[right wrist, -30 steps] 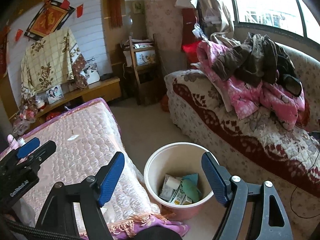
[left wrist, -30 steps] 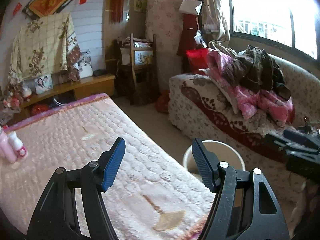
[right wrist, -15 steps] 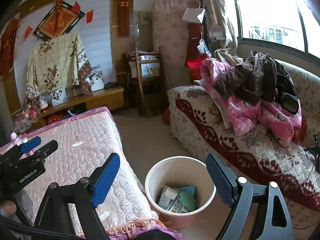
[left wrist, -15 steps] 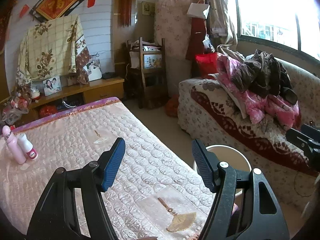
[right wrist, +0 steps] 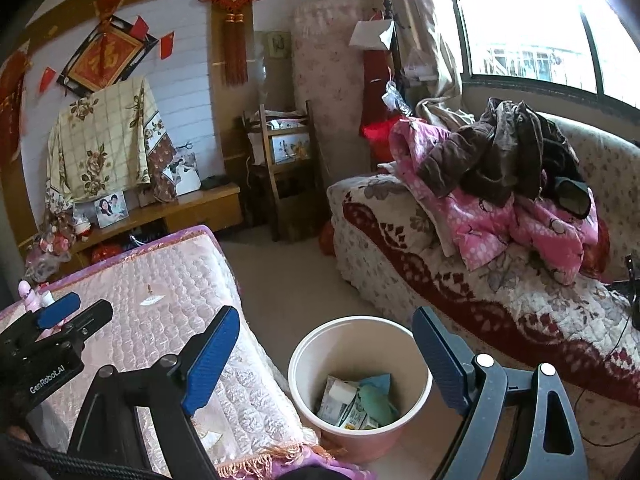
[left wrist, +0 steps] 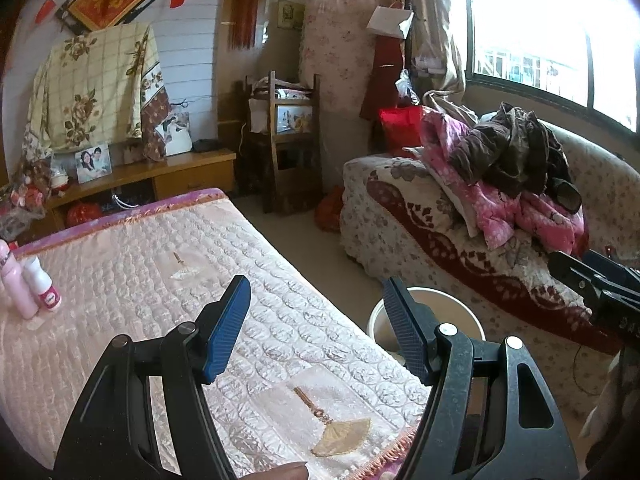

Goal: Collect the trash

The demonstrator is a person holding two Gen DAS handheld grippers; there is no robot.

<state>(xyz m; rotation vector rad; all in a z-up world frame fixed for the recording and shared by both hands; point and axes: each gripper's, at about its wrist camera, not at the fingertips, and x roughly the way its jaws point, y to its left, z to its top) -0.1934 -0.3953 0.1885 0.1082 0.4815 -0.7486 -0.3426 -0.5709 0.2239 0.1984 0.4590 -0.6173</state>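
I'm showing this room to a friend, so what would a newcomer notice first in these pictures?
Probably the white bin on the floor between the quilted table and the sofa, already holding crumpled wrappers. Next, the heap of pink and brown clothes piled on the sofa under the bright window. Two pink bottles stand at the table's far left edge.

- Left wrist view: rides on the left gripper [left wrist: 316, 324], looks forward and slightly down along its jaws, close over the pink quilted surface [left wrist: 120, 280]; bin [left wrist: 476, 320] rim at right.
- Right wrist view: on the right gripper [right wrist: 326, 356], same heading, tilted down, close above the bin [right wrist: 304, 364], just off the surface's edge.
- Shared: surface, bin, sofa [left wrist: 404, 216], wooden chair [right wrist: 288, 176], window [left wrist: 532, 32], back wall.
- Each view catches the other gripper at its edge.
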